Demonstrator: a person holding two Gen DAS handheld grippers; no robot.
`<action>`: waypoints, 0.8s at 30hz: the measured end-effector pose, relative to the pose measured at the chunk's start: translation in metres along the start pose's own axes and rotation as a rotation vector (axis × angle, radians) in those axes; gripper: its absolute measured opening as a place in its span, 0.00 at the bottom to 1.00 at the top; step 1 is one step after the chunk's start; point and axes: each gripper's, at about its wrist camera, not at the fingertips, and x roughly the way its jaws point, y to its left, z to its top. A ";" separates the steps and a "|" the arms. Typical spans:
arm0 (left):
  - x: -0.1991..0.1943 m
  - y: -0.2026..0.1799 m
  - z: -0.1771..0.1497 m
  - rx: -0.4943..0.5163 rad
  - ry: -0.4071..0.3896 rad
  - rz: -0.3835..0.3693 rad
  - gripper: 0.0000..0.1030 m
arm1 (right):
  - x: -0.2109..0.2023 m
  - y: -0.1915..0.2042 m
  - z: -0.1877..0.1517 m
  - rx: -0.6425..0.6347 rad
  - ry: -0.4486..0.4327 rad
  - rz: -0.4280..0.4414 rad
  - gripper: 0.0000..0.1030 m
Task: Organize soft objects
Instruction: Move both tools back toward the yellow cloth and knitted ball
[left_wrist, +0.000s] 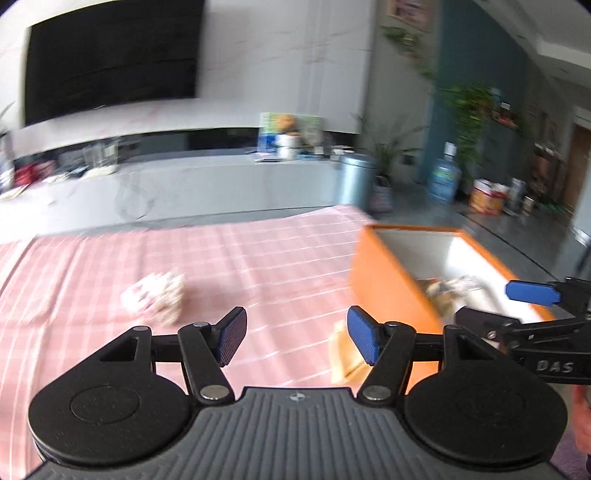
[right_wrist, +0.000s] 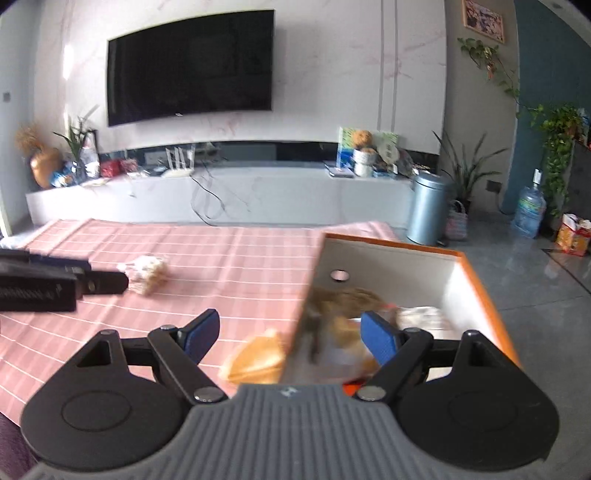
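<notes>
While both grippers hang above the pink checked cloth on the tabletop (right_wrist: 236, 258), neither has anything in its grasp. The left gripper (left_wrist: 295, 338) shows its blue-padded fingers (left_wrist: 232, 341) spread wide, only cloth between them; the right gripper (right_wrist: 291, 334) stands wide too, with blurred things behind the gap but nothing pressed by its pads.

At the right of both views sits the orange open box with white inner walls (right_wrist: 484, 291), already holding a heap of soft, brownish items too blurred to name. A pale pink-and-cream soft bundle (left_wrist: 157, 297) lies alone on the cloth, left of centre in the left wrist view. A yellowish soft packet (right_wrist: 255, 358) lies just beside the box's near corner.

Both loose pieces look light and squashy, likely to sag and deform. A pinch across the bulkiest middle part should hold best; edges may slip out.
</notes>
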 end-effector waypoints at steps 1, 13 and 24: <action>-0.003 0.007 -0.007 -0.019 -0.001 0.023 0.72 | 0.002 0.011 -0.003 -0.008 -0.001 0.013 0.80; -0.007 0.068 -0.056 -0.180 0.039 0.163 0.71 | 0.053 0.096 -0.046 -0.114 0.041 -0.072 0.68; 0.013 0.075 -0.080 -0.215 0.088 0.152 0.71 | 0.122 0.115 -0.063 -0.151 0.154 -0.260 0.53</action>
